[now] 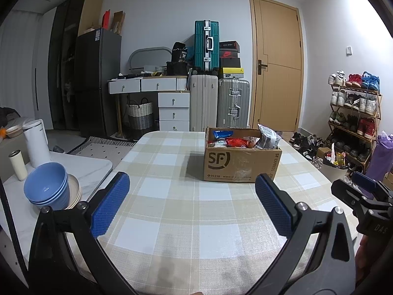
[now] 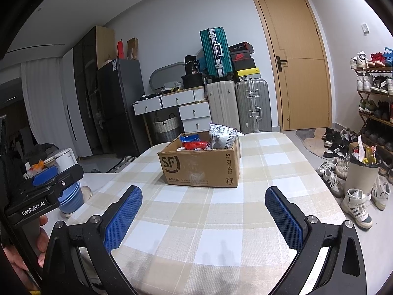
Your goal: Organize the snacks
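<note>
Left wrist view: the cardboard box [image 1: 242, 164] is being shown on the checked tablecloth [image 1: 172, 196], with the snack packets [image 1: 245, 140] lying inside it, one grey packet [image 1: 269, 137] sticking up at its right end. No packets are being seen loose on the cloth. The left gripper [image 1: 191, 205] and the right gripper [image 2: 203, 217] are being held wide apart at the fingers, nothing being gripped, both well short of the box. Either emptying or a finished filling is being suggested; neither can be settled.
</note>
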`<state>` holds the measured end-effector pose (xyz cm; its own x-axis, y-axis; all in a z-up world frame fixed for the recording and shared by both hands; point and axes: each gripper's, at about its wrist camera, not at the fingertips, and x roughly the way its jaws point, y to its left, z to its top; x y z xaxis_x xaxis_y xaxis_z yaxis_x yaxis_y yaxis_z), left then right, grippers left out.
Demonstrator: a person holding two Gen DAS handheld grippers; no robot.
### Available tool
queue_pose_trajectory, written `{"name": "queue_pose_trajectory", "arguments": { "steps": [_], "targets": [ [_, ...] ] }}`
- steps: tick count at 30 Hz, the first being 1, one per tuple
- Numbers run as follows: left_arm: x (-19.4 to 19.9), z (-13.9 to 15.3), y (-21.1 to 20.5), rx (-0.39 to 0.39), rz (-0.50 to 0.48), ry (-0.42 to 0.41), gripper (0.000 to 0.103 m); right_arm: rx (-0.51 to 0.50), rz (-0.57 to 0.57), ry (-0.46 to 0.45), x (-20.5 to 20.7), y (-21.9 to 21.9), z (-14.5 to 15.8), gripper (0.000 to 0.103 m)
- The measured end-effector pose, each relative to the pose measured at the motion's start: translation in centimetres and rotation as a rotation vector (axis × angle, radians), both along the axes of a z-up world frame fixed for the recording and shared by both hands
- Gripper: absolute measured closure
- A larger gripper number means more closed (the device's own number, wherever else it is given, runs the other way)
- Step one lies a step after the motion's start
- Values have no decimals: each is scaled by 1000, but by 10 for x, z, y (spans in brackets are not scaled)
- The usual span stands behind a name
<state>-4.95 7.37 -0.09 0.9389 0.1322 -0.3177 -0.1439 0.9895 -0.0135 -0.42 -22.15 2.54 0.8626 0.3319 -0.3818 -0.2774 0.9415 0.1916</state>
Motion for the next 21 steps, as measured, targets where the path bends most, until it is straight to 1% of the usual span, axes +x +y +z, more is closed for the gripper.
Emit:
{"name": "queue_pose_trajectory", "arguments": {
  "steps": [13, 16, 21],
  "targets": [
    [0, -1, -2, -3, -2, 2, 1, -1, 1, 1, 1, 1, 1, 1],
    [1, -2, 0, -25, -21, 12, 1, -1, 1, 2, 1, 1, 1, 1],
    [-1, -2, -3, -10, -32, 9, 1, -1, 2, 3, 2, 1, 1, 1]
  ]
}}
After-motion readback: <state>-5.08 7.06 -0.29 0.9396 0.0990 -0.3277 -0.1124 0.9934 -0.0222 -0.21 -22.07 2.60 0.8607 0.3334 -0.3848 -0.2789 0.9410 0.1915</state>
